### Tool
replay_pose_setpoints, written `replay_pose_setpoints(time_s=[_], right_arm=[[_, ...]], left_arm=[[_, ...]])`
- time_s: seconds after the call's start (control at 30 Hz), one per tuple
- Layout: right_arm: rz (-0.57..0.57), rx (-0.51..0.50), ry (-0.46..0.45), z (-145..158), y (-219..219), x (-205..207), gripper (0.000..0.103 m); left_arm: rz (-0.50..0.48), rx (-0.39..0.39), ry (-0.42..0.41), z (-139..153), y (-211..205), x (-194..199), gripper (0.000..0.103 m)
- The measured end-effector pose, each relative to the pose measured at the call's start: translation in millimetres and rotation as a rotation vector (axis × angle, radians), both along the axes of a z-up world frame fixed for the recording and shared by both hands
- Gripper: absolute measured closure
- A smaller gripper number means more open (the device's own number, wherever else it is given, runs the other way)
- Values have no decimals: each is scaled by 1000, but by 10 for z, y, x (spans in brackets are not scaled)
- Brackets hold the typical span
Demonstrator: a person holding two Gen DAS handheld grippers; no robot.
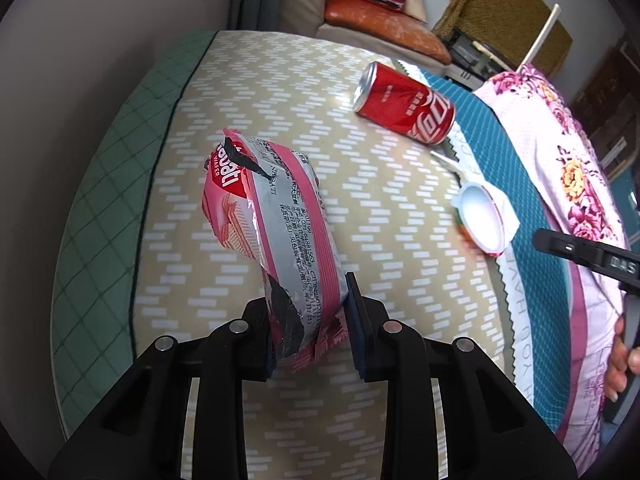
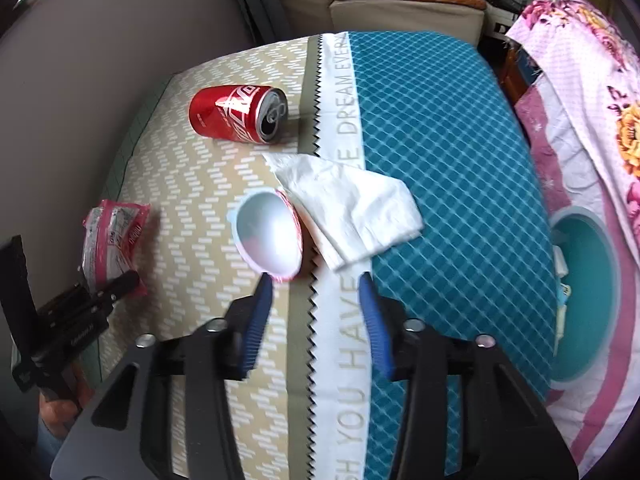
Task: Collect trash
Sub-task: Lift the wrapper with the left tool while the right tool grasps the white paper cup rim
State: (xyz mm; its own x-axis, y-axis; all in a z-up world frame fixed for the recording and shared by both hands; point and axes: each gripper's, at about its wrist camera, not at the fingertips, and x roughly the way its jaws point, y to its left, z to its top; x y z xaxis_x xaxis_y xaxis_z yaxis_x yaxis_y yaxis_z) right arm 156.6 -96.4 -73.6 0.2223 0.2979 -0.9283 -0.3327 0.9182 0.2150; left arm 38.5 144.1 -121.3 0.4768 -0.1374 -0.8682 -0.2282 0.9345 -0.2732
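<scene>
Both black grippers, left gripper [image 1: 310, 320] and right gripper [image 2: 316, 308], carry silver screws and blue-padded jaws.

The wafer wrapper [image 1: 276, 236] at the centre of the left wrist view is pink and silver with a red patch and white lettering. Upper right of it, the can [image 1: 404, 104] is red with white script. The bed cover [image 1: 360, 208] is beige with white zigzag dashes, edged by a white band and a teal diamond-patterned part [image 2: 440, 160]. The cup [image 2: 268, 236], mid-frame in the right wrist view, is white inside with a pink rim; the tissue [image 2: 360, 208] is white. The quilt [image 1: 560, 168] at right is pink with floral print. The bin [image 2: 588, 292] is teal.
</scene>
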Motion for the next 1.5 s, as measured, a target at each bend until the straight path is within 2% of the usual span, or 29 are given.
replay_pose_setpoints(time_s=[0.13, 0.4, 0.43, 0.47, 0.5, 0.67, 1.0, 1.5], right_arm=[[28, 6, 4, -104, 160, 118, 77], [66, -5, 7, -345, 419, 303, 77], [75, -9, 6, -372, 455, 296, 80], [79, -10, 6, -382, 466, 291, 92], [85, -12, 5, -391, 479, 275, 97], [99, -8, -45, -298, 478, 136, 99], [44, 63, -74, 44, 123, -109, 98], [-128, 123, -124, 246, -870, -295, 98]], left_arm=[[-10, -35, -14, 8, 23, 57, 74], [-15, -55, -6, -26, 26, 130, 74], [-14, -56, -3, -37, 27, 132, 74], [-13, -58, 0, -47, 31, 136, 74], [-12, -60, 3, -60, 37, 149, 74], [-12, -62, 4, -58, 30, 145, 74], [-69, -58, -28, 128, -238, 176, 74], [-270, 16, -41, 398, -1221, 408, 74]])
